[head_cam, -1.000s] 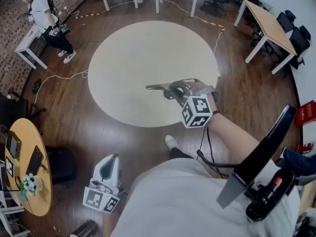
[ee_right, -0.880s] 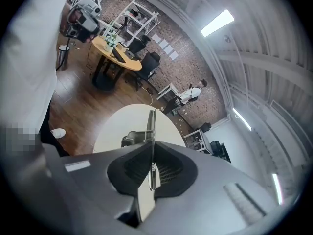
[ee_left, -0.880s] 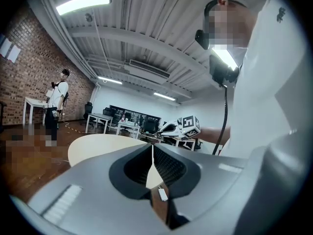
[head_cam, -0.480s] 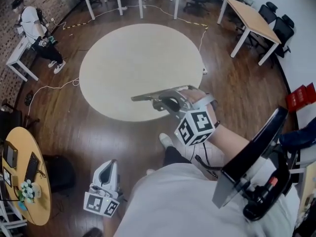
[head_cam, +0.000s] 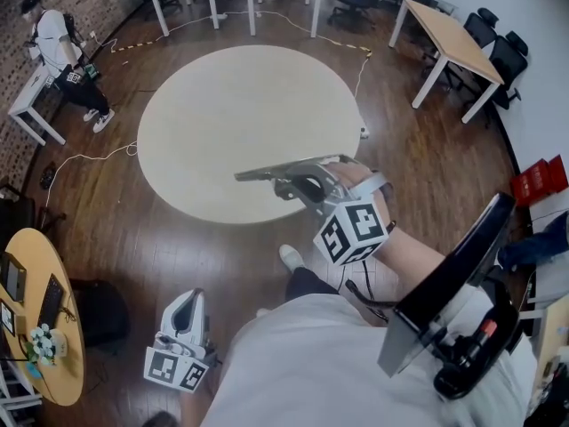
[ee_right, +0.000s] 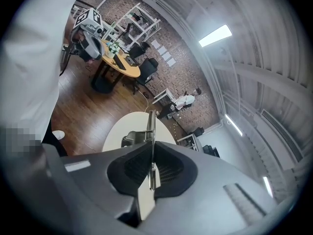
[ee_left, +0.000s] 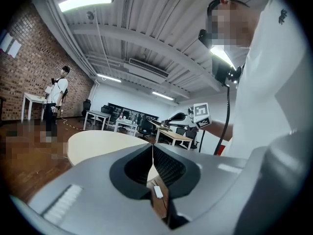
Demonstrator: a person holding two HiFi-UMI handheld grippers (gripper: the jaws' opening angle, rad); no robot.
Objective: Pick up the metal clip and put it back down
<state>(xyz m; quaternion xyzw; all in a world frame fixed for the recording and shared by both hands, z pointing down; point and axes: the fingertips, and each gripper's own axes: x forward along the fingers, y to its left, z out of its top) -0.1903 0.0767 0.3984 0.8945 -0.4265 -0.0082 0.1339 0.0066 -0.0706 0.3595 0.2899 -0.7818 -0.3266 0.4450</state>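
While the right gripper (head_cam: 298, 181) hangs in front of the person, its fingers (ee_right: 132, 165) are clenched on the metal clip (head_cam: 265, 173). Clip is a thin flat strip, seen edge-on in the right gripper view. It sticks forward out of the fingers, held in the air. In the head view it shows against the near edge of the round cream surface (head_cam: 231, 105). Left gripper (head_cam: 192, 299) is low at the person's left side over the wood floor (head_cam: 116, 229), fingers (ee_left: 171, 168) pressed together, nothing between them. Second person (ee_left: 56, 102) stands by the brick wall (ee_left: 29, 62), well apart.
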